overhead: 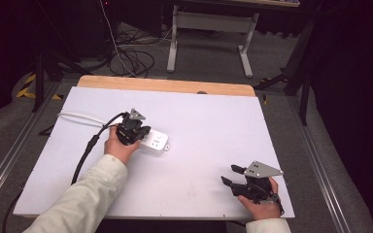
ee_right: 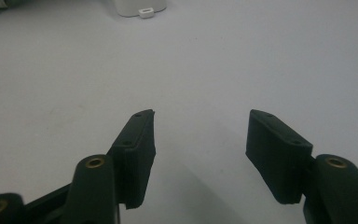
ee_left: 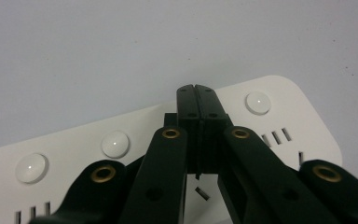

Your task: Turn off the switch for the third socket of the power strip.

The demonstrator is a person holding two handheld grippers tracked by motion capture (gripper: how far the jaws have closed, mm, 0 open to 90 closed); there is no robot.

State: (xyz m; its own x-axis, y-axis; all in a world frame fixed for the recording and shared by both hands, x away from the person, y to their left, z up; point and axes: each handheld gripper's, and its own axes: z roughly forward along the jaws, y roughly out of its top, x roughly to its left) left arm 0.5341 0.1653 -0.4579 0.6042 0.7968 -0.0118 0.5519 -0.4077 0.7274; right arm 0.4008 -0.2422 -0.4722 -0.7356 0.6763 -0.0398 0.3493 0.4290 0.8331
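The person wears a pale cream long-sleeved jacket point(overhead: 85, 194), its cuffs ending at the wrists. Each hand carries a black two-jaw plastic gripper: the left gripper point(ee_left: 197, 100) and the right gripper point(ee_right: 200, 140). Both have flat ribbed black pads point(ee_right: 140, 149), brass-coloured rivets point(ee_left: 103, 173) at the linkage pivots, and a grey three-cornered plate point(overhead: 261, 169) on top. A black cable point(overhead: 85, 153) trails from the left one.

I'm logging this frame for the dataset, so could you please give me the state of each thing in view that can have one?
left gripper: jaws shut together, tips over the power strip, nothing between them.
right gripper: jaws open, empty, low over the table, apart from the strip.
power strip: lying flat on the table, sockets up, no plug visible in them.
white cable: lying slack on the table, running left from the strip.
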